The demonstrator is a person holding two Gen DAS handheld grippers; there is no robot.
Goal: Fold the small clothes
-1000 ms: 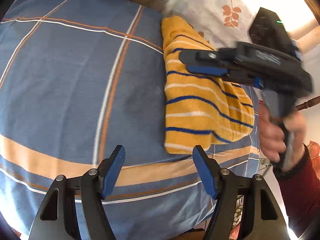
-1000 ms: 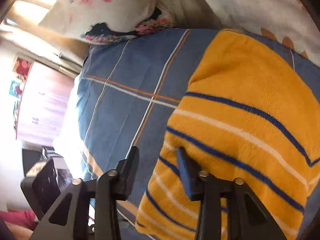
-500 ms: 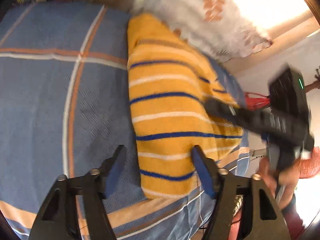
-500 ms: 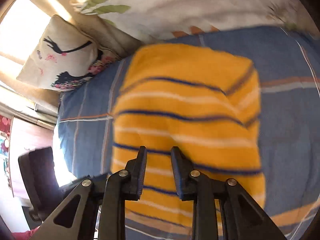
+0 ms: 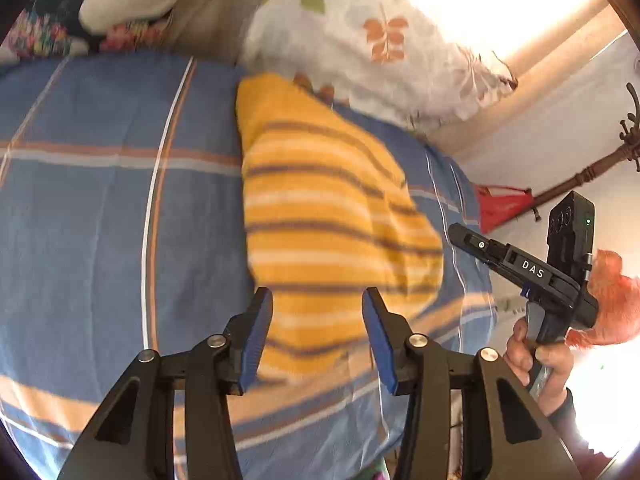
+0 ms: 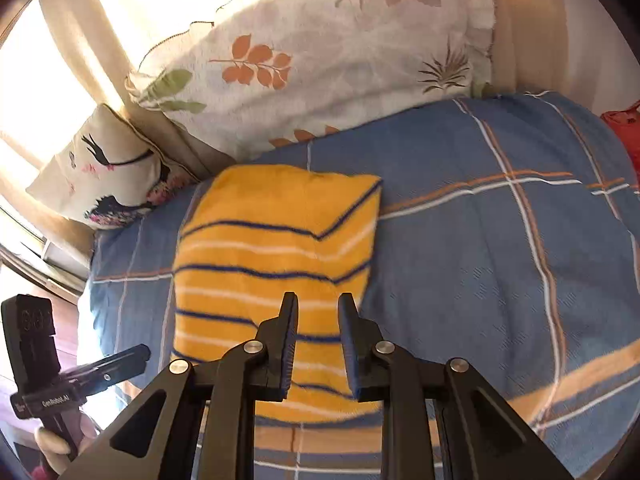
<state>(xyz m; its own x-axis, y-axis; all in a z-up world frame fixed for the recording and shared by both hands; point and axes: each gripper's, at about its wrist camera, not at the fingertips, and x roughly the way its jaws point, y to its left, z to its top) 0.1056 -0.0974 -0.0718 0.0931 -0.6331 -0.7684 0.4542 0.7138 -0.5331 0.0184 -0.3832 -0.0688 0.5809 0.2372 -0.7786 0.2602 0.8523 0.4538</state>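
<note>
A folded yellow knit garment with blue and white stripes (image 5: pixel 332 216) lies flat on the blue plaid bedsheet (image 5: pixel 92 216); it also shows in the right wrist view (image 6: pixel 272 248). My left gripper (image 5: pixel 318 332) is open and empty, hovering over the garment's near edge. My right gripper (image 6: pixel 318 340) is open by a narrow gap and empty, above the garment's near right part. In the left wrist view the right gripper (image 5: pixel 464 234) sits just off the garment's right edge. The left gripper (image 6: pixel 136 354) shows at the lower left of the right wrist view.
A leaf-print pillow (image 6: pixel 320 60) and a bird-print cushion (image 6: pixel 100 176) lie at the head of the bed. A red item (image 5: pixel 500 204) and a coat stand (image 5: pixel 592 168) are beyond the bed's right edge. Bright window light comes from behind the pillows.
My right gripper let go of the garment and pulled back off its right edge. My left gripper moved right over the garment's near edge and narrowed a little. The garment now lies folded flat.
</note>
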